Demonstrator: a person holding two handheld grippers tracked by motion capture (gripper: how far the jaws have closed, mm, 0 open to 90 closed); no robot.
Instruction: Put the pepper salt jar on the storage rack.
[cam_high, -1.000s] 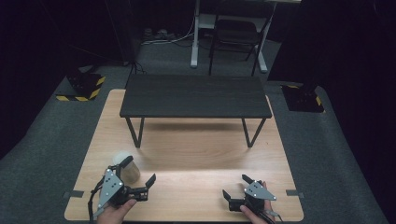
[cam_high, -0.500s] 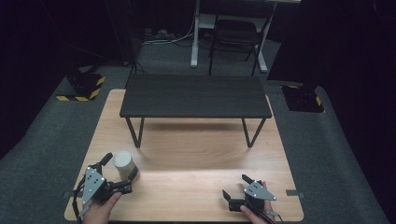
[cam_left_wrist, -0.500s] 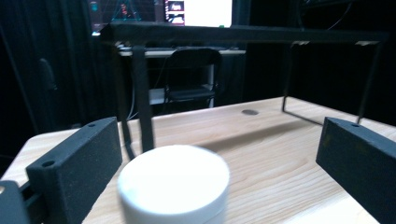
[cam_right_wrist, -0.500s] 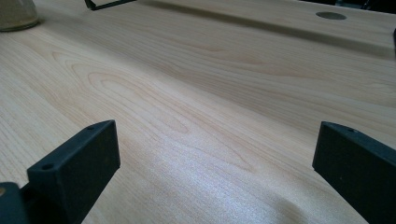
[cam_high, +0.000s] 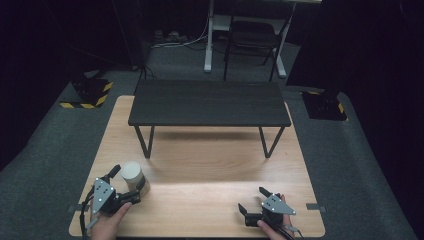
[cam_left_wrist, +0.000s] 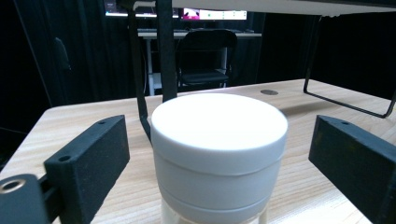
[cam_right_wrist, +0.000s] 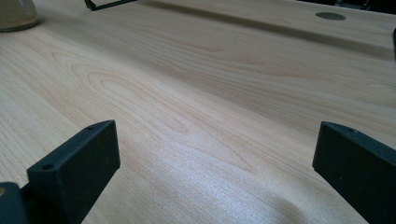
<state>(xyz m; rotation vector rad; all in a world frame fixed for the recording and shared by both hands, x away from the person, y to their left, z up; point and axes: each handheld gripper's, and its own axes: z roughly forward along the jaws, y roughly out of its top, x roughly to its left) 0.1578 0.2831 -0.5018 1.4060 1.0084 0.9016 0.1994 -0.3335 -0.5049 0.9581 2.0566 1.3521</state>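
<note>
Jar: white-lidded jar (cam_left_wrist: 218, 156) stands upright on the wooden tabletop (cam_high: 210, 175), near the front-left corner, just in front of the left leg of the black bench (cam_high: 210, 102).
Left gripper: left gripper (cam_high: 129, 181) is around the jar, one jaw on each side. In left gripper view there is a gap betw. each jaw and the lid, so no grip yet. Jaws have just been closing, jar is between them.
Right gripper: right gripper (cam_high: 252, 199) rests near the front-right corner, jaws spread wide, nothing betw. them, bare wood under it.
Step, my judgement: closing on the jar to take it; not yet held.
Risk 1: jaws seem level w/ the lid, not the body. If the lid is loose, only the lid may come up, or the jar tilts.
Risk 2: jar looks a bit nearer to the left jaw in that view. This jaw may touch first and push the jar sideways.
Risk 3: smooth round plastic; weak squeeze may let it slip when lifted.
Risk 4: bench leg is near behind; a forward push may knock the jar on it.
</note>
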